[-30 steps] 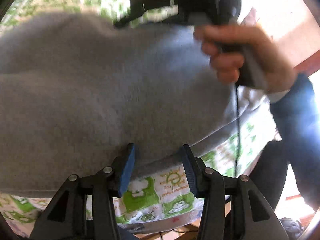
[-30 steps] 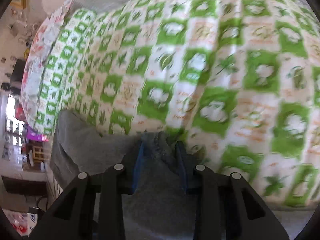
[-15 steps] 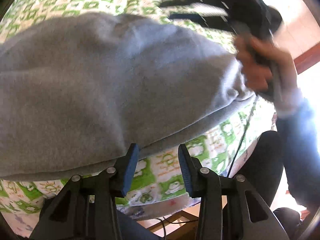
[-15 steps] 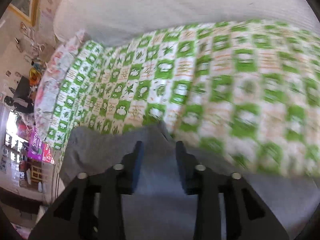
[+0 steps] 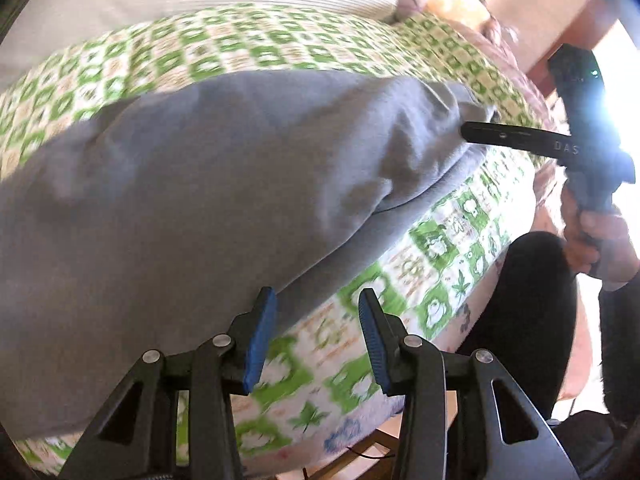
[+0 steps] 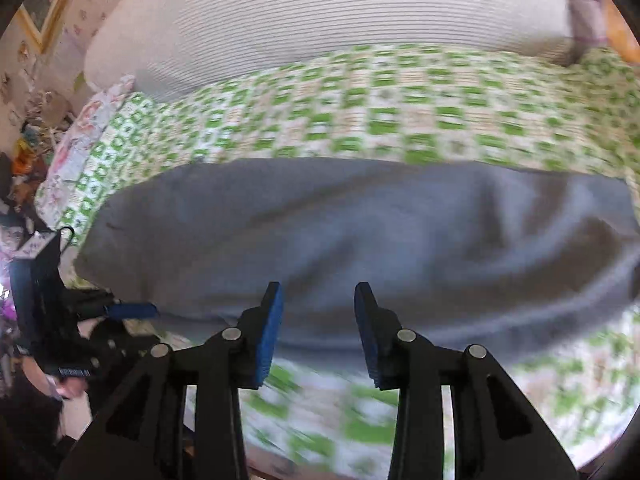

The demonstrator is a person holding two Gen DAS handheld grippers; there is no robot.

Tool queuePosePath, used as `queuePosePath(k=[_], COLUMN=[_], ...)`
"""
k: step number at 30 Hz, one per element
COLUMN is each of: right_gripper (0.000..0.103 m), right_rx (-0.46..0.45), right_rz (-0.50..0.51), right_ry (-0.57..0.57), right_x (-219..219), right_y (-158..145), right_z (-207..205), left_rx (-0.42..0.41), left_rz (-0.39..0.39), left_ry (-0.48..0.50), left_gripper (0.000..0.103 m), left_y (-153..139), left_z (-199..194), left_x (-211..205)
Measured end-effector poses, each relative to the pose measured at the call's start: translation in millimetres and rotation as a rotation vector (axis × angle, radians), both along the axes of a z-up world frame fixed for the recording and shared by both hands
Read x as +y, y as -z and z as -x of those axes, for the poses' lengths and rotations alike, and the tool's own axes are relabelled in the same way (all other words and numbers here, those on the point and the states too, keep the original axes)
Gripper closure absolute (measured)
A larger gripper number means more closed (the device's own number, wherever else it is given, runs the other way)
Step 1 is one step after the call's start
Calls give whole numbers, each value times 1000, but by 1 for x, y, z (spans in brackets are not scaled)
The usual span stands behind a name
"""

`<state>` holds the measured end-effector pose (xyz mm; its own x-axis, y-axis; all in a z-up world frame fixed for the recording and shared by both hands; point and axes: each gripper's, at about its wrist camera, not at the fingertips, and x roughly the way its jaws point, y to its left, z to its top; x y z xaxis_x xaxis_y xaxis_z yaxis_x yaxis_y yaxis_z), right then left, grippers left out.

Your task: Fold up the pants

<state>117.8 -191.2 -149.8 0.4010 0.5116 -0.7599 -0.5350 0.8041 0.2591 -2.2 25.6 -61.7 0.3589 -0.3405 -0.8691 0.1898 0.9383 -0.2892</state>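
Grey pants [image 5: 224, 184] lie folded in a long band on the green-and-white patterned bedsheet [image 5: 444, 248]; they also show in the right wrist view [image 6: 360, 236]. My left gripper [image 5: 316, 332] is open and empty at the pants' near edge, over the sheet. My right gripper [image 6: 318, 328] is open and empty just above the pants' near edge. The right gripper also shows in the left wrist view [image 5: 480, 134], at the pants' far right end. The left gripper shows at the left of the right wrist view [image 6: 132, 310].
A white ribbed pillow [image 6: 320, 16] lies behind the sheet. A floral cushion [image 6: 76, 148] sits at the bed's left end. The bed's front edge [image 5: 360, 436] is close below me. The person's dark-clad knee [image 5: 532, 312] is at the right.
My right gripper has let go of the pants, opened and pulled back toward me. My left gripper has backed off the pants' edge. The pants now lie flat.
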Motion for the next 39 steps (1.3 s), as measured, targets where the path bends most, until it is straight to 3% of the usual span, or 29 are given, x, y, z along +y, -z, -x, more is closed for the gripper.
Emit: queuePosePath(k=[5,8,12,20,21,22,23,24,28,31,33,36,38,39], right_gripper=[64,64,64,64,69,81,99,99,99,99,97,91,75,58], right_rx=[5,84,100,176,169,157,146,137,60,70,129,198,181,161], right_rz=[51,-42,-110,-268,-283,-277,-260,-261,-259,-235,-193,-239,-268,-278], right_ry=[103,203,367,508,500,496,500,502,504,505,498,520,542,558], right_x=[-64,-109,-156,-187,-185,-182,-182,-184,-194,-199,-196,-203,-212,-218], right_y=[2,8,14,43,46,46,45,44,23,27,44,58,53,50], right_z=[-10,-25,-45,-86,-88,-89,-87,-84,-67,-64,-70,-73,-65,-60], left_rx=[-23,-37,-24,38,37,38,40,35,-5,20,55,40,6,-11], left_rz=[-110,-169,-242,-184,-185,-190,-180,-173,-161,-196,-221,-210,-191,-181], left_ry=[64,105,145,136,132,130,129,129,189,249,247,239,245,254], left_gripper=[60,59,59,63,75,87,90,95,98,97,96,77,70,65], left_y=[-4,-4,5,15,15,14,11,6,-13,-1,8,-5,-21,-30], left_z=[-18,-28,-44,-59,-60,-61,-62,-60,-47,-40,-42,-43,-46,-48], left_x=[-25,-36,-49,-35,-34,-32,-31,-29,-29,-39,-44,-48,-53,-56])
